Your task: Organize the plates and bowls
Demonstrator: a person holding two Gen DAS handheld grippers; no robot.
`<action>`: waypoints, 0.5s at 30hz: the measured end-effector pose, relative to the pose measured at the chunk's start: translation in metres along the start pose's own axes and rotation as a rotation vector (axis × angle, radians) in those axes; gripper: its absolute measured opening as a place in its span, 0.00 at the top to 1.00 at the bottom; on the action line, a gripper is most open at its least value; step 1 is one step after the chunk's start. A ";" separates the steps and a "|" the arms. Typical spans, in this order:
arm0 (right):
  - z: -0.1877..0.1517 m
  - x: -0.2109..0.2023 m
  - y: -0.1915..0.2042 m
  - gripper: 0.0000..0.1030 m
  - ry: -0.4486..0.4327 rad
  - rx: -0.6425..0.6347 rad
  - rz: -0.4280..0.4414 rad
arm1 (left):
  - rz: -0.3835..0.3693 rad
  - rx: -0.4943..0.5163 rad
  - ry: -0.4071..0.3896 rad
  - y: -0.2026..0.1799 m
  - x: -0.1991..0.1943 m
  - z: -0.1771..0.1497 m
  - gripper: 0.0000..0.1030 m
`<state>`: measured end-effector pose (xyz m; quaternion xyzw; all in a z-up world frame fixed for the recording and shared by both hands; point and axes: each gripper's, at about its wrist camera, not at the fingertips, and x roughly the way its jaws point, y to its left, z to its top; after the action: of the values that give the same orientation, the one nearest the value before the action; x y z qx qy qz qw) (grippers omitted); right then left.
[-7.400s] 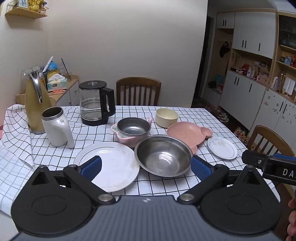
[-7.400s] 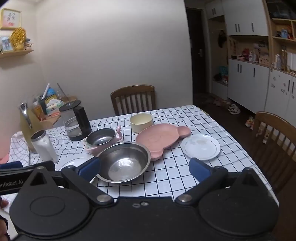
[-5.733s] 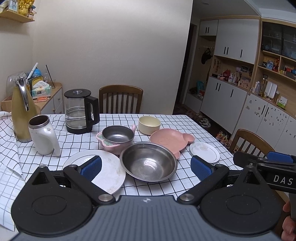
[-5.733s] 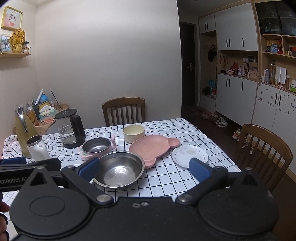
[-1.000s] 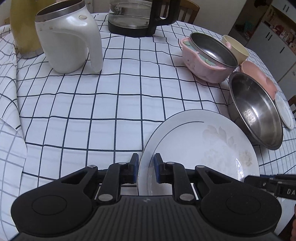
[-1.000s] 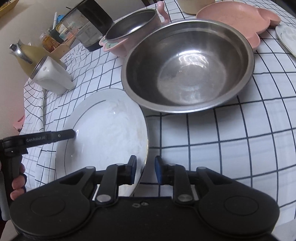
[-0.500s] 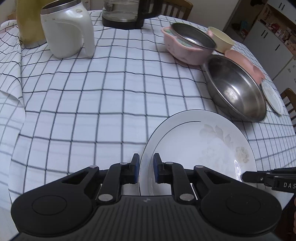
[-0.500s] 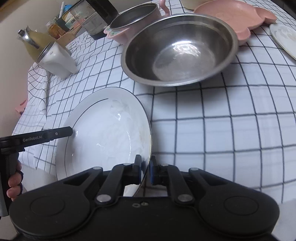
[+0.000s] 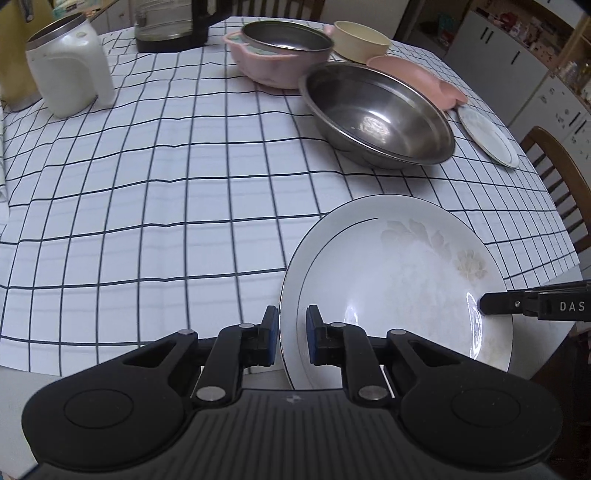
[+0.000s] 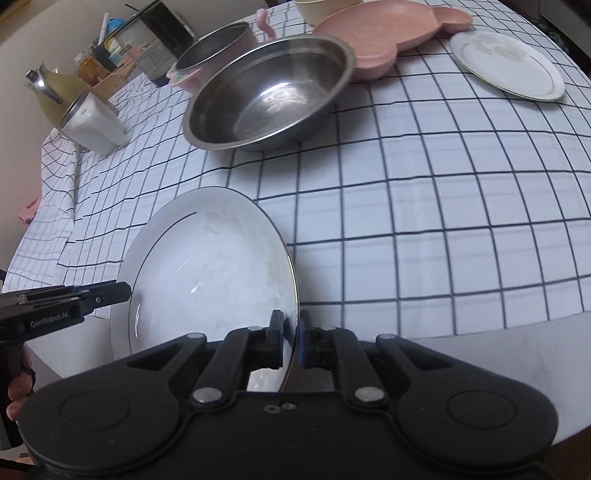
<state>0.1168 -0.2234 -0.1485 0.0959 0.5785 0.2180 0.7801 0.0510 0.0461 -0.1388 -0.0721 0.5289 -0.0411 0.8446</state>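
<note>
Beyond held plate (image 9: 399,291): steel bowl (image 9: 376,114)

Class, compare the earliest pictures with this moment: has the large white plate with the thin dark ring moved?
Yes. The large white plate, first lying beside the large stainless steel bowl, now sits clear of it, drawn toward the table's near edge and overhanging it.

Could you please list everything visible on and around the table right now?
Large plate: 1, white, near edge, gripped on both sides.
Steel bowl: 1, silver, centre.
Lined bowl: 1, pink with steel inside, behind it.
Small bowl: 1, cream, far side.
Bear-shaped plate: 1, pink, far right.
Small plate: 1, white, right.
Mug: 1, white, left.
Glass kettle: 1, black-based, far left.
Left gripper: black, clamping plate rim.
Right gripper: black, clamping opposite rim.
</note>
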 end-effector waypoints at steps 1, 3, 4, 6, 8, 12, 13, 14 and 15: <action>-0.001 0.000 -0.002 0.91 -0.002 0.001 -0.005 | -0.005 0.006 0.004 -0.002 0.000 0.000 0.86; -0.004 0.000 -0.006 0.90 -0.003 0.007 -0.018 | -0.010 0.020 0.006 -0.006 0.000 -0.001 0.86; -0.004 0.001 -0.009 0.90 0.000 0.013 -0.022 | -0.006 0.032 0.005 -0.008 0.000 -0.001 0.86; -0.007 0.002 -0.013 0.90 -0.002 0.022 -0.020 | 0.002 0.045 0.003 -0.009 0.000 -0.002 0.86; -0.008 0.002 -0.011 0.89 -0.011 0.018 -0.025 | 0.000 0.047 0.004 -0.009 0.000 -0.002 0.86; -0.008 0.000 -0.008 0.80 -0.012 0.008 -0.046 | -0.003 0.044 0.006 -0.007 -0.001 -0.001 0.86; -0.008 -0.002 -0.008 0.80 -0.015 0.005 -0.047 | 0.001 0.043 0.005 -0.006 -0.002 -0.002 0.86; -0.009 -0.003 -0.008 0.80 -0.019 0.004 -0.055 | 0.002 0.042 0.001 -0.005 -0.003 -0.002 0.86; -0.009 -0.005 -0.008 0.78 -0.026 0.004 -0.065 | 0.004 0.042 -0.003 -0.004 -0.004 -0.002 0.86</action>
<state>0.1085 -0.2333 -0.1502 0.0815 0.5717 0.1904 0.7939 0.0472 0.0424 -0.1351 -0.0531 0.5268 -0.0506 0.8468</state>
